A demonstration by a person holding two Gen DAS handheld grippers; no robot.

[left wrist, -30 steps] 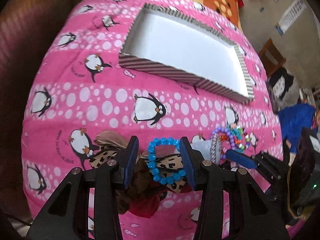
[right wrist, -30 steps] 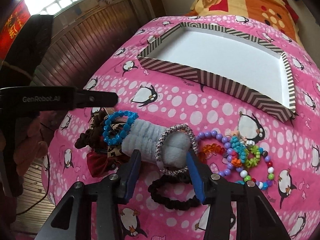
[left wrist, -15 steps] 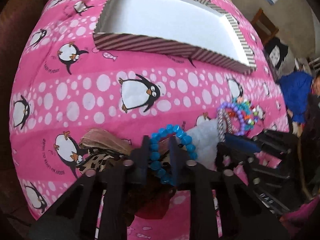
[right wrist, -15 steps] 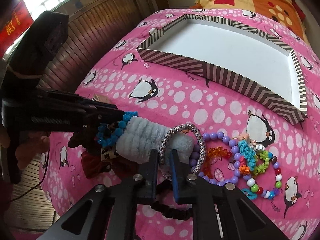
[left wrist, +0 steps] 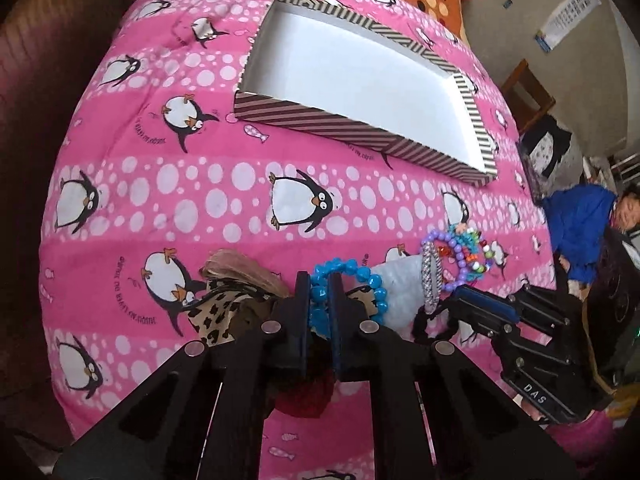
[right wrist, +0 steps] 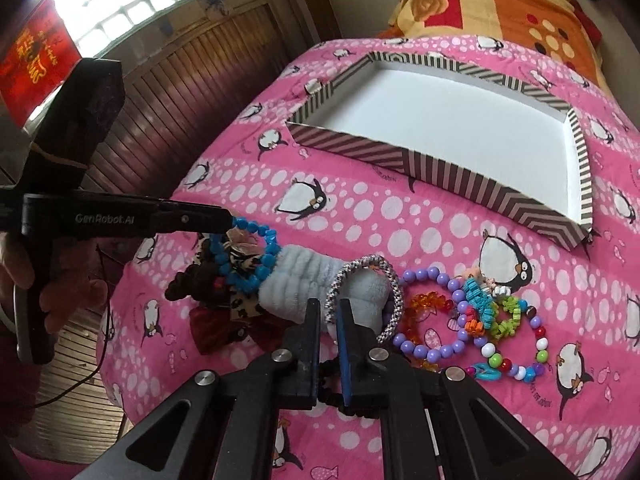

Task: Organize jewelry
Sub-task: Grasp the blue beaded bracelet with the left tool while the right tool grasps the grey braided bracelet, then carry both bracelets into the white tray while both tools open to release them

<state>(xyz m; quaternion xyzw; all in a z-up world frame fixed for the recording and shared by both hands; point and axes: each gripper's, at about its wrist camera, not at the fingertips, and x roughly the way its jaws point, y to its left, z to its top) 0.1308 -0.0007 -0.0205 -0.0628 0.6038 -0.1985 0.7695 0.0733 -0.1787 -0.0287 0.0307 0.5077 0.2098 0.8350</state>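
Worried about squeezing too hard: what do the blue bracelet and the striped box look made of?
Blue bracelet: glossy faceted beads, probably plastic, judging by the bright uniform colour and shine. Striped box: thin matte cardboard, with folded corners and a plain white inside.

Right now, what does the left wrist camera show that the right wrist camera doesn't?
Only the left wrist view shows the person in blue at the right edge and the left gripper shut on the blue bracelet seen from behind. Only the right wrist view shows the window, the hand and the right gripper shut on the silver bracelet. Both show the box, both bracelets and the bead pile.
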